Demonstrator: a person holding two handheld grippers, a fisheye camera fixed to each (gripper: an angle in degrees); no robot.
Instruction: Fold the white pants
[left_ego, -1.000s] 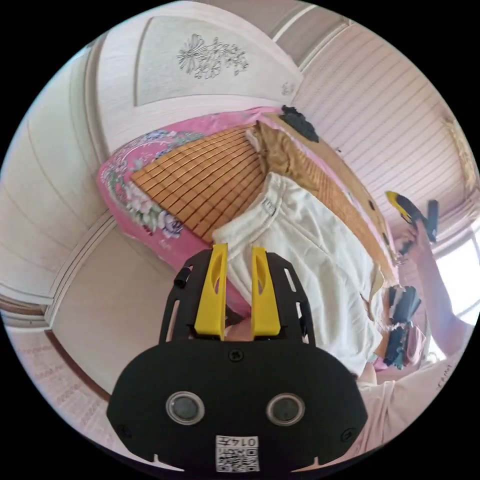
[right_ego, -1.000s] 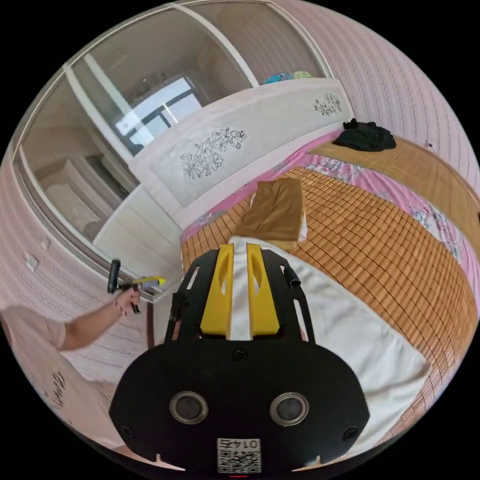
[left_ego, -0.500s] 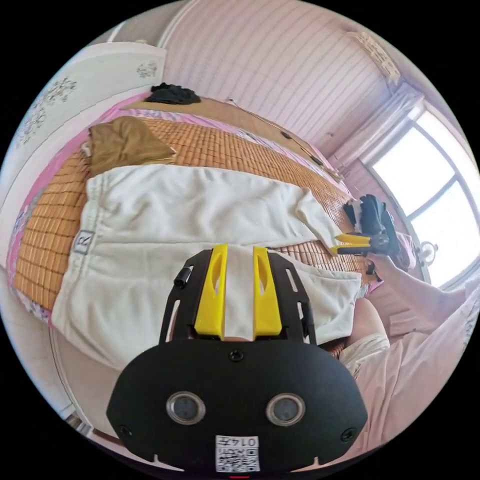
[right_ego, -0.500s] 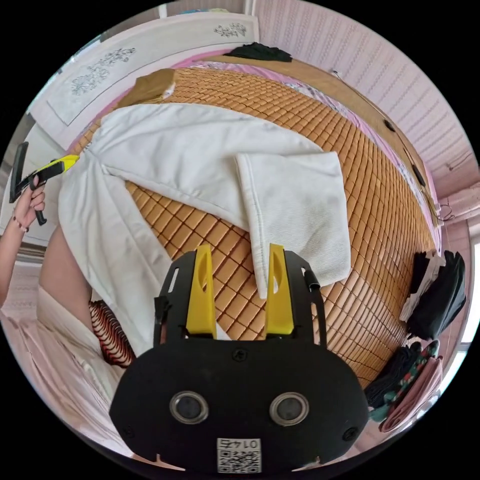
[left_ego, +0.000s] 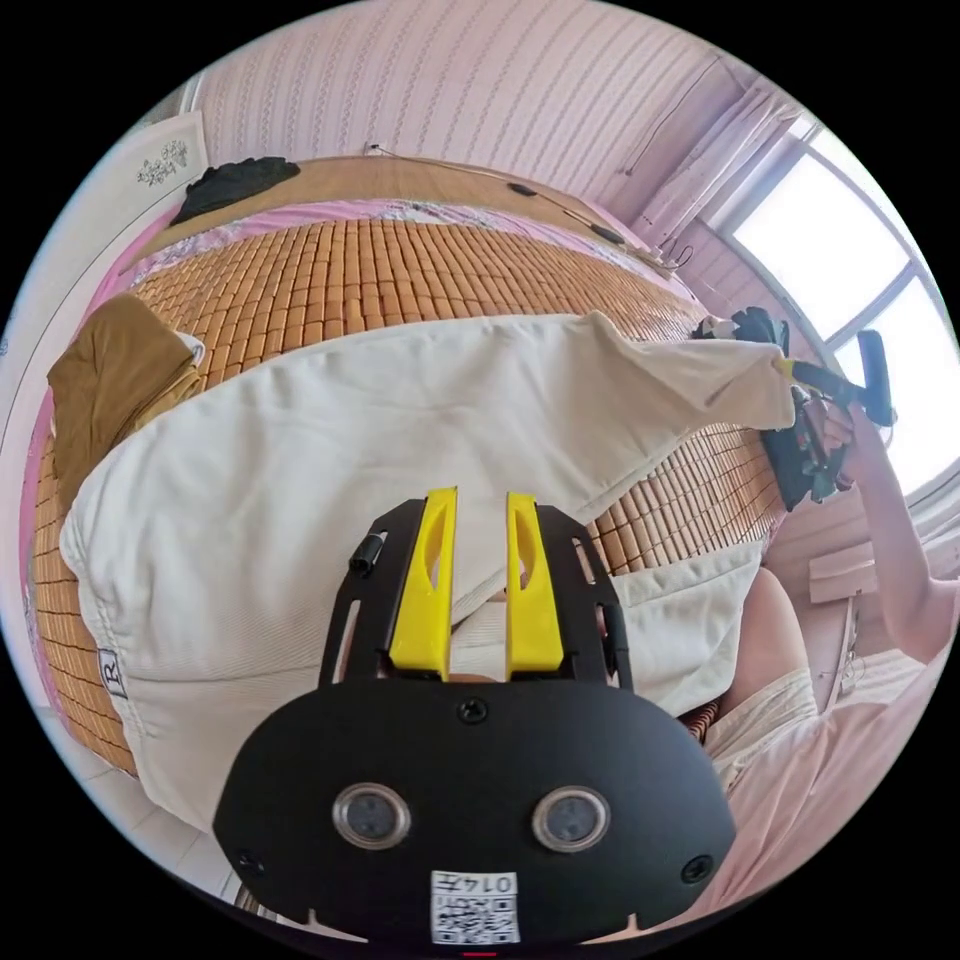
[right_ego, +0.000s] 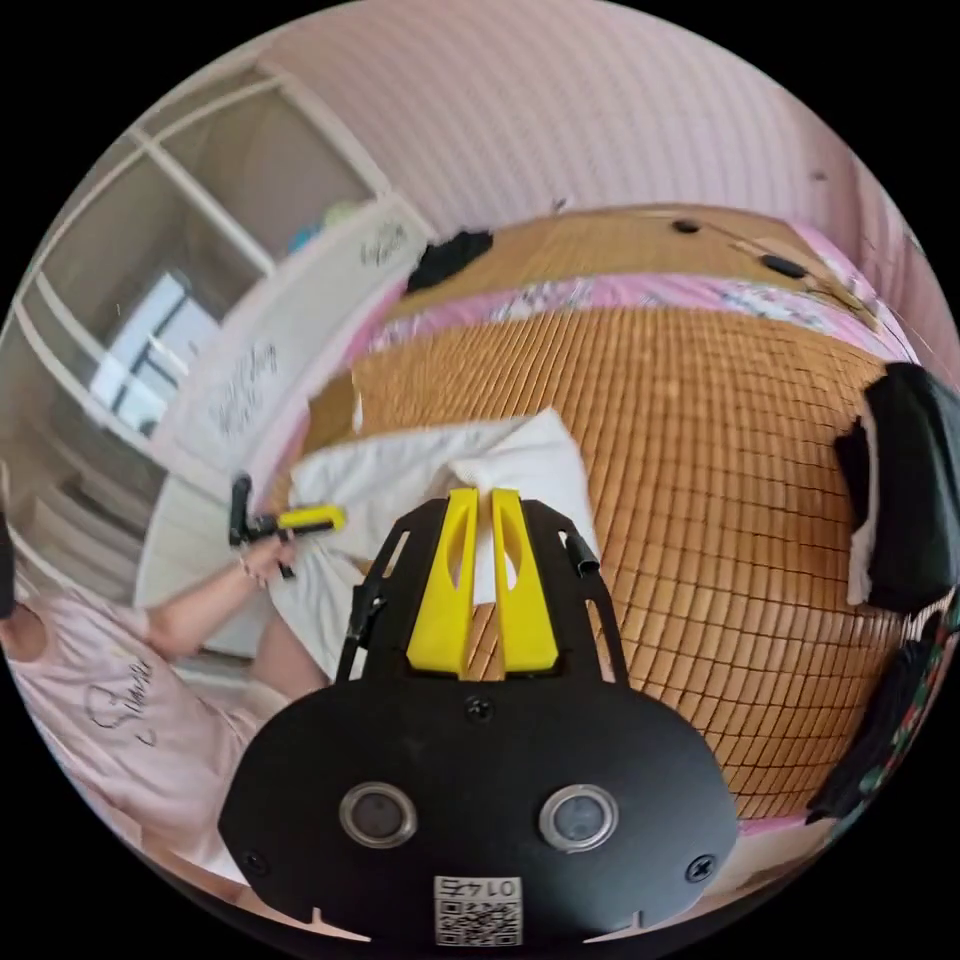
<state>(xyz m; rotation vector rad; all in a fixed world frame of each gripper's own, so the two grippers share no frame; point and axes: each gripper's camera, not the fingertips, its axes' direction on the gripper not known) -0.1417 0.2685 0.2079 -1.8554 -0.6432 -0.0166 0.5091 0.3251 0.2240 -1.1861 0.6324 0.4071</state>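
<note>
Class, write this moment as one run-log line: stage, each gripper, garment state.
stage: fold under way | left gripper: shut on white cotton pants | right gripper: shut on pants leg end | pants: leg lifted above woven bamboo mat

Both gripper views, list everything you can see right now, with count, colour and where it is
white pants: one, white, spread on the mat, one leg end lifted.
bamboo mat: one, orange-brown, covering the bed.
bedsheet: one, pink floral, under the mat.
brown garment: one, folded, beside the waistband.
black garment: one, far end of the bed.
dark clothes pile: one, black, at the mat's edge.
window: one, bright, beyond the bed.
left gripper: yellow jaws, nearly closed above the pants.
right gripper: yellow jaws pinching the leg end.
person's arm: one, bare, pink sleeve.
</note>
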